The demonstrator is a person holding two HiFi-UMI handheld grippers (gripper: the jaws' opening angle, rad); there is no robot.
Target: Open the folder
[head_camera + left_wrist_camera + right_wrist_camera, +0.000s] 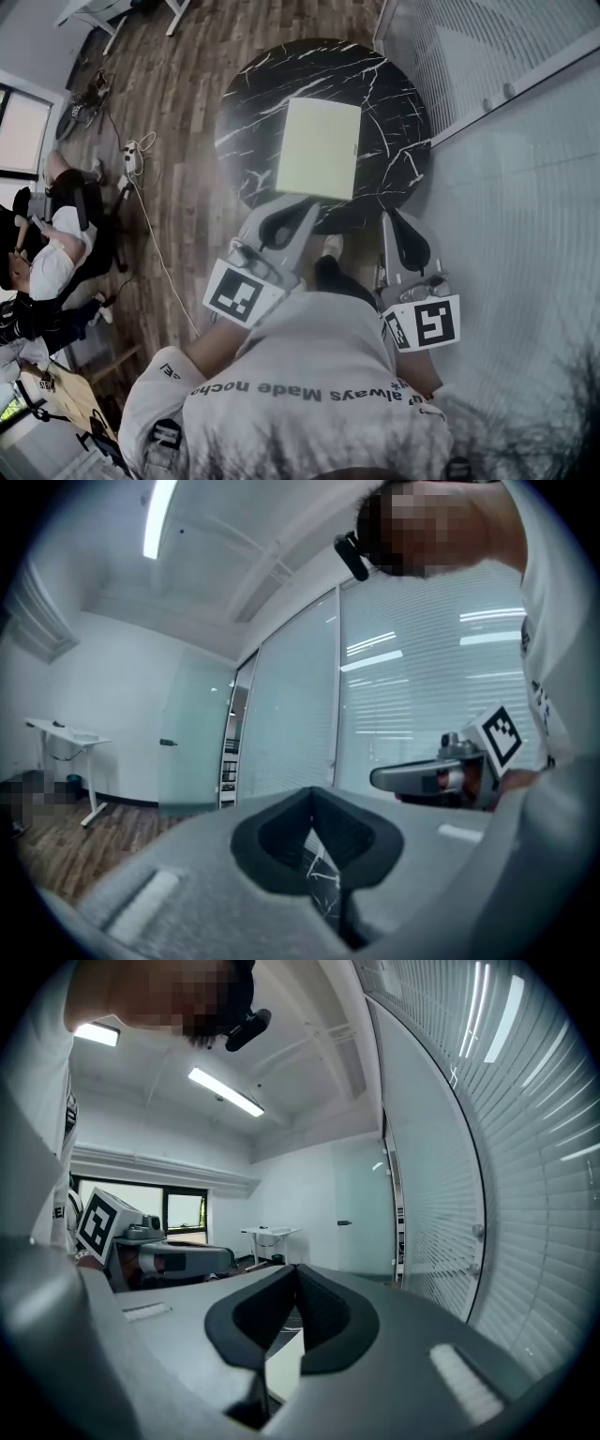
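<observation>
A pale yellow-green folder [321, 148] lies closed and flat on a round black marble table [394, 103]. My left gripper [300, 208] hovers at the table's near edge, just short of the folder's near left corner, jaws shut and empty. Its own view shows a sliver of marble [319, 864] through the gap behind its closed tips. My right gripper [390, 219] hangs over the near right rim, to the right of the folder, also shut with nothing in it. A pale strip of the folder [281, 1354] shows through its jaw opening. Each gripper sees the other: the right gripper [441, 775], the left gripper [178, 1260].
A glass wall with blinds [506, 66] runs along the right of the table. Wooden floor [178, 141] lies to the left, with a power strip and cable [131, 159]. A seated person [47, 253] is at the far left, and a white desk [66, 733] stands across the room.
</observation>
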